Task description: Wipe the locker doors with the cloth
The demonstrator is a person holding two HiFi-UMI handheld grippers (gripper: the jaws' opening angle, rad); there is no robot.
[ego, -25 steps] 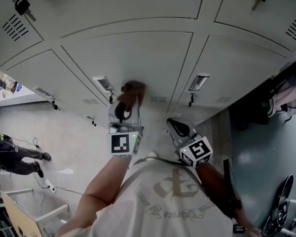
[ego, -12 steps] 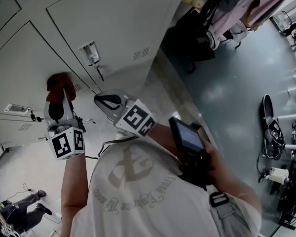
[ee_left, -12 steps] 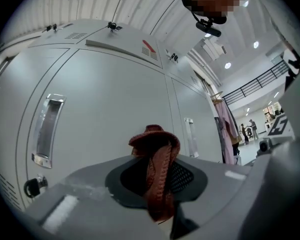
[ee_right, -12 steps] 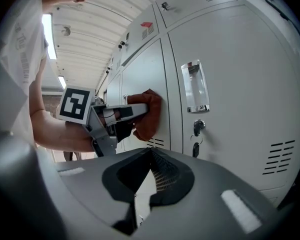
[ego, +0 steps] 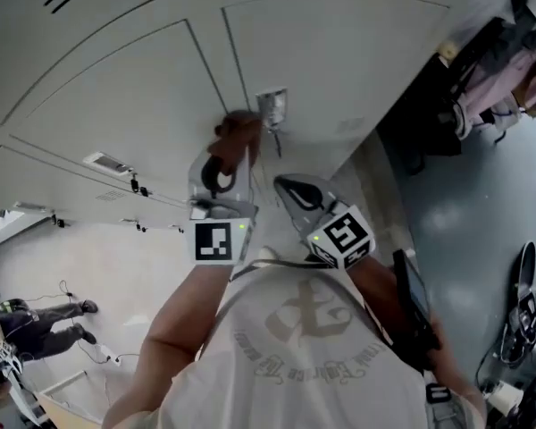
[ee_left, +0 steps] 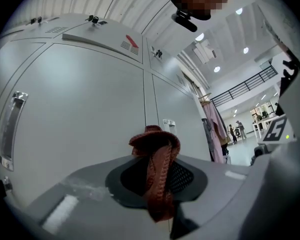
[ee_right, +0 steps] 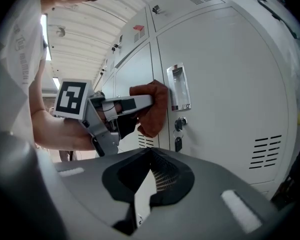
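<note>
Wiping under way: pinching the cloth (ego: 237, 130) in the left tool (ego: 235, 150), pressing it to a door (ego: 339, 52) at 9 o'clock of the handle (ego: 272, 108). Holding the right tool (ego: 290, 188) pressed together, empty, at 5 o'clock of the cloth. No telling wiped from unwiped; probably much left. Smooth grey metal, vents (ee_right: 266, 151), a key (ee_right: 176, 143). At 2 o'clock, hanging clothes (ego: 509, 88) over a shiny floor (ego: 456, 222).

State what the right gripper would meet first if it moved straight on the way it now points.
Most likely the locker door near its hanging key; the cloth in the left gripper lies just beside that line. Depth is unclear.
</note>
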